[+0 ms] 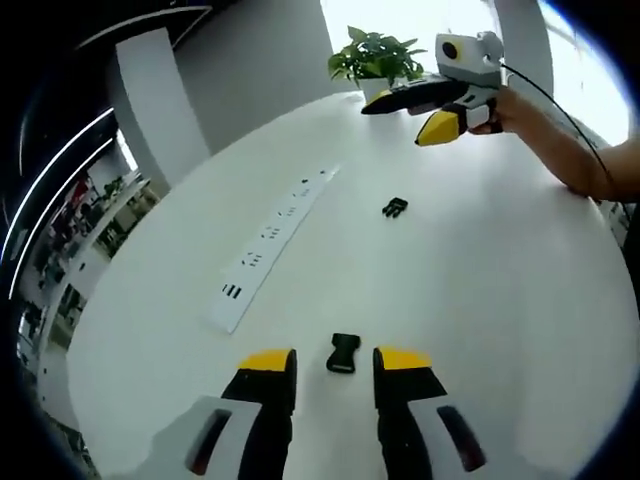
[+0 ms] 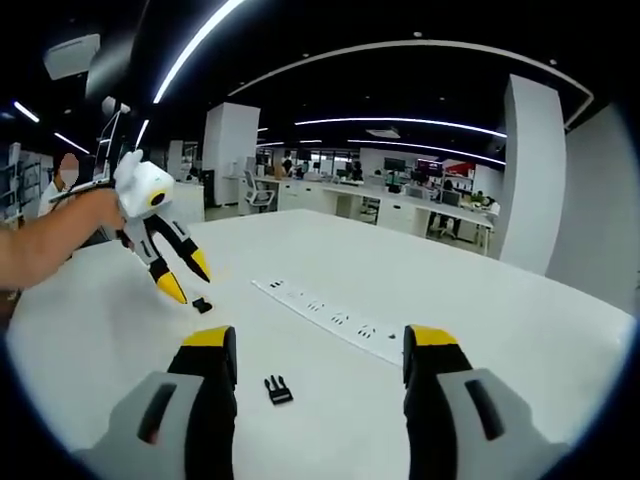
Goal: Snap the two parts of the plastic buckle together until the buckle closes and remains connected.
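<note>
The left tongs (image 1: 335, 375) stand wide apart and empty, low over the white tabletop (image 1: 480, 290), with the socket half of the buckle (image 1: 343, 353) lying flat between their yellow tips. The right tongs (image 2: 320, 350) are likewise spread and hold nothing, hovering above the pronged half (image 2: 278, 390), which lies well apart from its mate. Both pieces are small and light, so I judge a closing jaw could skid one across the smooth surface or pinch it crooked, leaving prongs and socket misaligned. A long white power strip (image 1: 270, 245) runs beside the pieces and could snag a sweep. A potted plant (image 1: 375, 62) sits at the far rim; elsewhere there is ample open room.
</note>
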Tool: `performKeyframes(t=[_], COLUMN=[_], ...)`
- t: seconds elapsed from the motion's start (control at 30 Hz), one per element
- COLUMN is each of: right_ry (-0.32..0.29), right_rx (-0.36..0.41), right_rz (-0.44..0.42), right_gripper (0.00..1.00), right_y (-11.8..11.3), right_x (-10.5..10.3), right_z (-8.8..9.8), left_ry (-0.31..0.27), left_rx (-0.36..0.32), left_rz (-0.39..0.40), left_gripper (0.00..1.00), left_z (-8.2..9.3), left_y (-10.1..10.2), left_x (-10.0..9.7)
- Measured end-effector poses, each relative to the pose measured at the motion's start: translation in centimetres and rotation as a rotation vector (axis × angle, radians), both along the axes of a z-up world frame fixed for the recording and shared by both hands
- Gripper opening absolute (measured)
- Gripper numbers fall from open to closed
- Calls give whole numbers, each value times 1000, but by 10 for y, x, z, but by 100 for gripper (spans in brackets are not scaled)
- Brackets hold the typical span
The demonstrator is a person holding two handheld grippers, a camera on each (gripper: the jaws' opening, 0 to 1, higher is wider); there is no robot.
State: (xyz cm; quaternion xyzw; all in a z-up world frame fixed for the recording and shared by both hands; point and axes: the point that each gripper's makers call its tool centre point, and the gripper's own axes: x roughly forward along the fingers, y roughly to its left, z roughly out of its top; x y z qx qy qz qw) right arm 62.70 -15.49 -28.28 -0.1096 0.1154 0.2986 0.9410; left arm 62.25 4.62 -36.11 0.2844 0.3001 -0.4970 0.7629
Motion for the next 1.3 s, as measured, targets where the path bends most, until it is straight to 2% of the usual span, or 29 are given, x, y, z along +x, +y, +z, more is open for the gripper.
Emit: performKeyframes(t=[0.23,0.37,0.6,0.7,0.87,1.07,1.17,1.23,1.3], right_ry=[0,1,-12,-1,13,28,34,27,56], right_rx=[-6,-8,-30,-29,-34,-35,-28,-1,16], right_rz=[2,6,24,28,38,47,74,161,220], right_gripper=[67,67,65,64,64,61,59,60,62], right_y=[0,1,5,6,8,11,14,26,33], right_x=[0,0,-2,-3,-3,-4,-6,-12,-20], right_z=[-2,-5,-7,-10,-16,-21,-27,-29,-35], left_ry=[-1,-9,-2,-34,-29,-5,-8,-4,1], left_rx=[-29,-65,-123,-145,-126,-171,-169,-172,-177], left_rz=[-7,-4,-6,-31,-61,-65,-66,-70,-74], left_gripper=[27,38,30,30,27,26,23,23,23], left_z=[-7,-9,-14,-10,-12,-11,-12,-13,-14], left_y=[-2,0,-3,-6,-4,-2,-3,-4,-5], left_x=[3,2,2,1,-1,-1,-1,-2,-2])
